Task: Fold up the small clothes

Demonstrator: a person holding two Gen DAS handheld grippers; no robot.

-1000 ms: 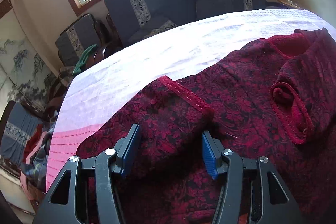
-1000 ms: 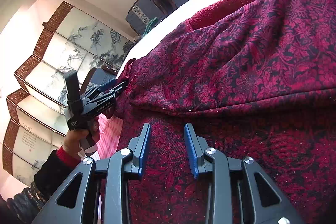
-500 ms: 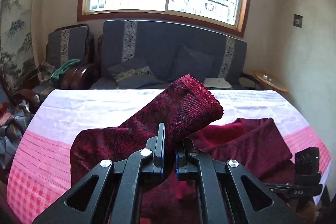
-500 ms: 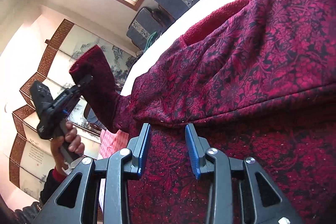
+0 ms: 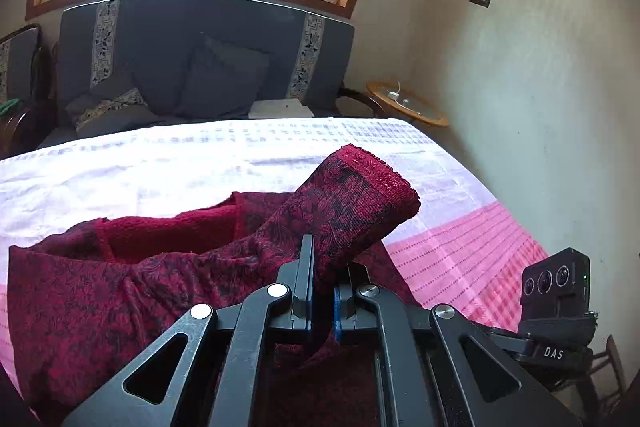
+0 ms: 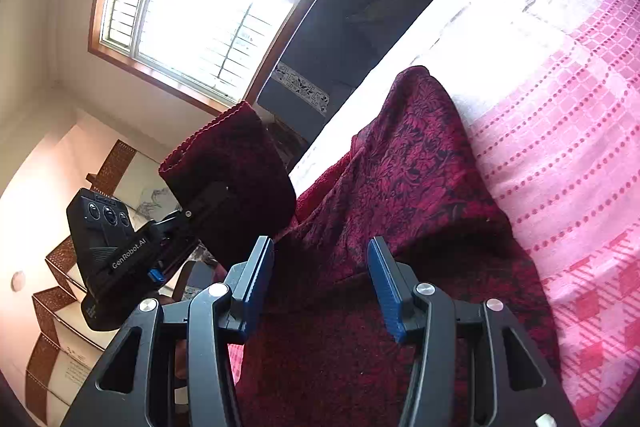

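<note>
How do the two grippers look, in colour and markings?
Both grippers, left and right, have black frames with triangular cut-outs, silver rivets and blue ribbed fingers. The left one's camera block reads "GenRobot.AI"; the right one's mount reads "DAS".

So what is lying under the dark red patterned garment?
Under the dark red floral garment lies the pink-and-white checked bedcover, visible all around it. Anything beneath the garment's middle is hidden. The left gripper holds its sleeve raised.
</note>
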